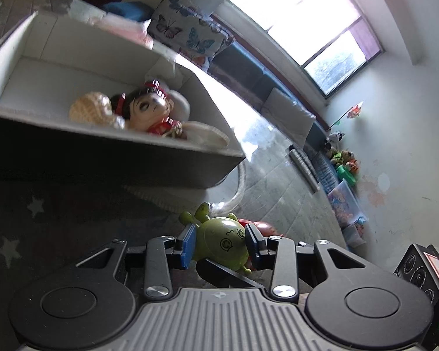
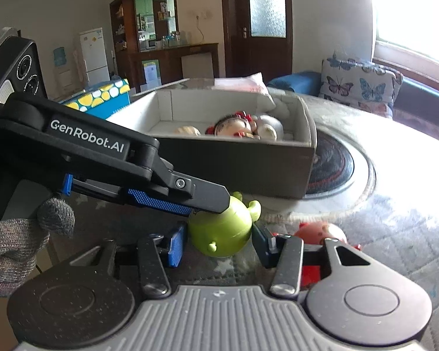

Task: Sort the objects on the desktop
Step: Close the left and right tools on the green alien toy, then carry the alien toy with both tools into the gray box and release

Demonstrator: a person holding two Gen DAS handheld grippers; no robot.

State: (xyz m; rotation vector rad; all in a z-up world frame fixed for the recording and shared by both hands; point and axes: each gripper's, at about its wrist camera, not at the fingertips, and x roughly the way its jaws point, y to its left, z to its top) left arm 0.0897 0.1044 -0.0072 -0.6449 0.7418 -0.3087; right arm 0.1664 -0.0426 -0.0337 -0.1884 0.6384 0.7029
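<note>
A green round toy figure [image 1: 219, 241] with small horns lies sideways between my left gripper's [image 1: 221, 244] blue pads, which press on both its sides. In the right wrist view the left gripper [image 2: 215, 206] reaches in from the left, its upper finger lying over the green toy [image 2: 222, 229]. My right gripper [image 2: 219, 245] straddles the same toy from the near side, with a thin gap showing at each pad. Behind stands an open cardboard box [image 2: 248, 169] holding a doll [image 2: 234, 127] and shells. The box [image 1: 131, 158] fills the upper left of the left wrist view.
A red toy [image 2: 322, 232] lies just right of the green one, partly behind my right finger. The box rests partly on a round dark mat [image 2: 336, 163]. A gloved hand [image 2: 14, 239] holds the left gripper. A butterfly cushion [image 2: 360, 87] sits behind the table.
</note>
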